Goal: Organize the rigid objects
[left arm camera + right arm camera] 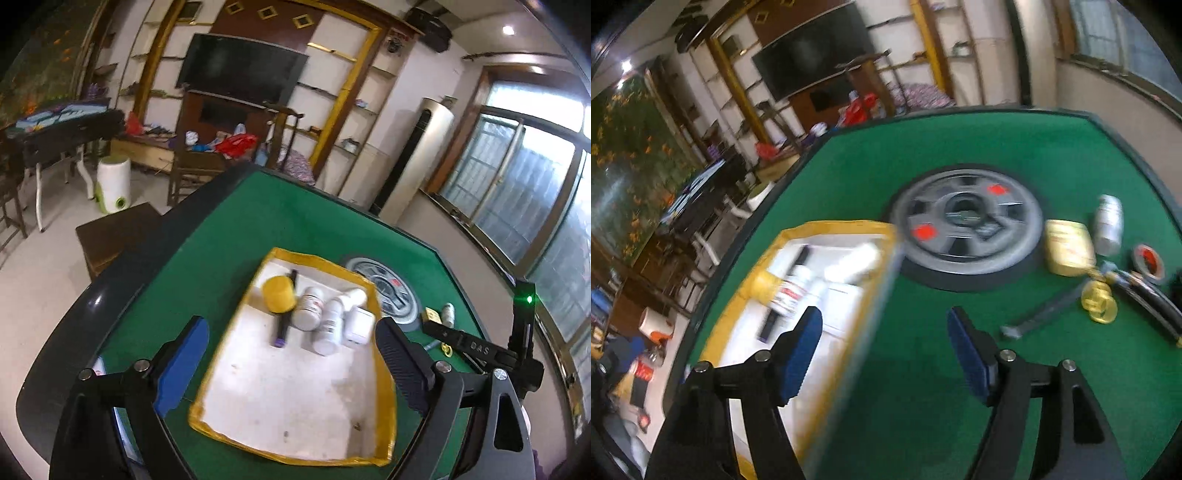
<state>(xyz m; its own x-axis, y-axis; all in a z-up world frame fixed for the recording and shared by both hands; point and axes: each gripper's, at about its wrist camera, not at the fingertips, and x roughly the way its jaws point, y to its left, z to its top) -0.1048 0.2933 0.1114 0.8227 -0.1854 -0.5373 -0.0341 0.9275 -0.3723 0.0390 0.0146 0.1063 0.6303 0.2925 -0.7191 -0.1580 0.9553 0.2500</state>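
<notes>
Pen point(284, 308) lengthwise along tray point(236, 325)

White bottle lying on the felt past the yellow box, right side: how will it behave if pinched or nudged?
The white bottle lies on its side, so a nudge would probably roll it across the green table. It looks like rigid plastic, likely stiff under the pads. Its smooth round wall may slip unless pinched across the middle.
</notes>
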